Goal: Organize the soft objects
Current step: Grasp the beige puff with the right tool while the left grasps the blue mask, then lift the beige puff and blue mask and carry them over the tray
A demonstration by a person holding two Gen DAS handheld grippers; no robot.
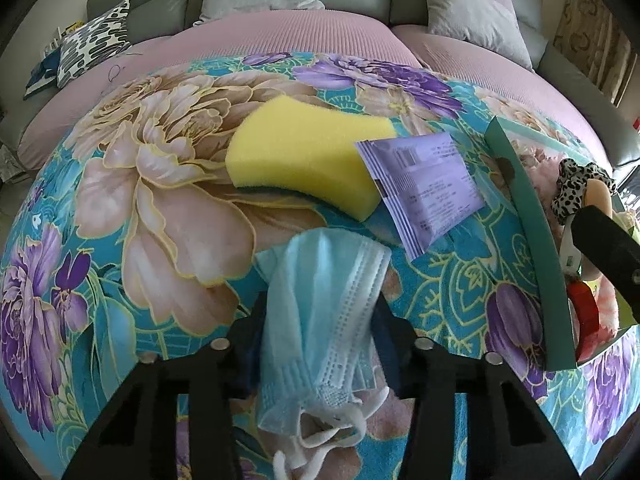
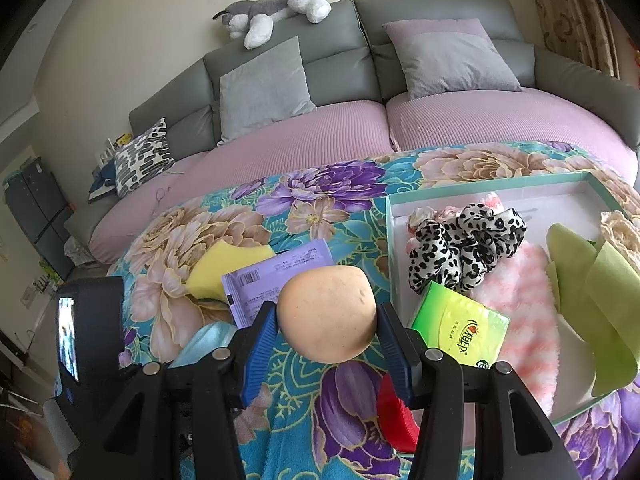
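My left gripper (image 1: 320, 320) is shut on a light blue face mask (image 1: 320, 304), which hangs crumpled between the fingers above the floral cloth. My right gripper (image 2: 326, 334) is shut on a tan, round squishy bun (image 2: 326, 314), held above the cloth just left of the teal tray (image 2: 390, 240). A yellow sponge (image 1: 308, 160) and a purple packet (image 1: 424, 188) lie on the cloth ahead of the left gripper; both also show in the right wrist view, the sponge (image 2: 220, 268) and the packet (image 2: 276, 280).
The tray holds a leopard scrunchie (image 2: 464, 240), a pink fluffy cloth (image 2: 528, 300), a green tissue pack (image 2: 460, 328) and green cloths (image 2: 592, 288). A red object (image 2: 394, 416) lies at its near corner. A sofa with cushions (image 2: 264, 88) stands behind the floral cloth (image 1: 160, 200).
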